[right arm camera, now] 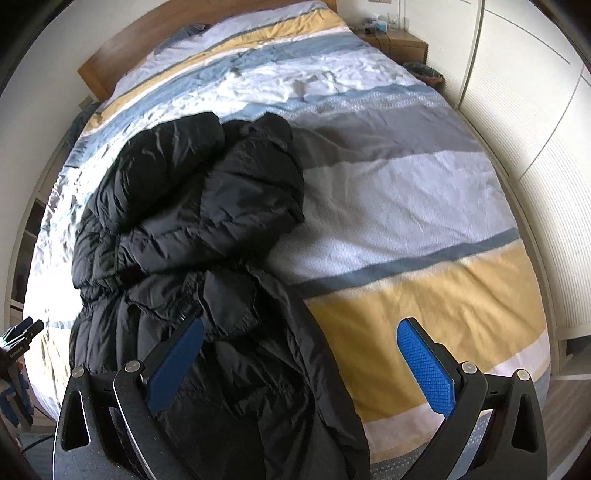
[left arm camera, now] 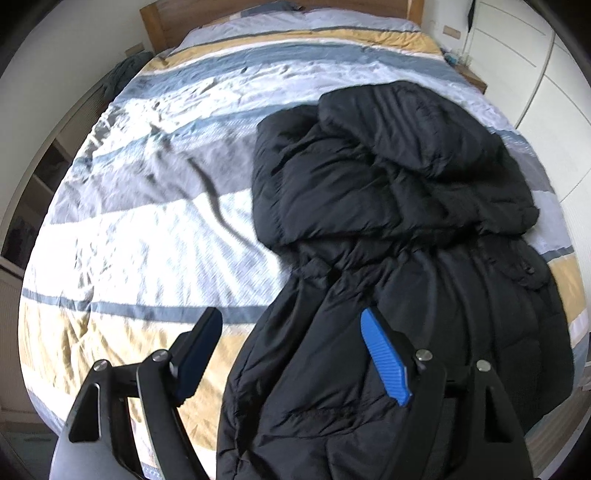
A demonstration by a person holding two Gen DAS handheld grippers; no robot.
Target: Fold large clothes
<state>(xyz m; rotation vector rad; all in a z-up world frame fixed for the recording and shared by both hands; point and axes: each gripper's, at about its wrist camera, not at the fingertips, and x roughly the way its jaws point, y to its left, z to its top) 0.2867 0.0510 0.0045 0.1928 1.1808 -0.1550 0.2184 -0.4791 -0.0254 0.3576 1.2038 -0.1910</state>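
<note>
Black puffer coat (left arm camera: pixel 391 229), quilted, shiny, lumpy. Lies lengthwise on the bed (left arm camera: pixel 155 229); upper half bunched into a thick fold at 12 o'clock, lower half flatter, hem running off the bed's near edge at 6. Duvet is crinkled cotton with broad white, grey, blue and yellow stripes.

Left claw (left arm camera: pixel 295 356): jaws wide apart, nothing gripped. The coat's left edge lies below the gap; the ribbed blue pad (left arm camera: pixel 384 362) hangs over the fabric, contact unclear.

Right claw (right arm camera: pixel 303 363): spread fully, holding nothing. Coat's right edge sits below the gap, left pad over fabric, right pad over the yellow stripe.

Around: wooden headboard (left arm camera: pixel 162 11) at 12, nightstand (right arm camera: pixel 399 42) at 1 in the right view, white wardrobe doors (right arm camera: pixel 524 110) at 3. Part of the left claw shows at 9 in the right view.
</note>
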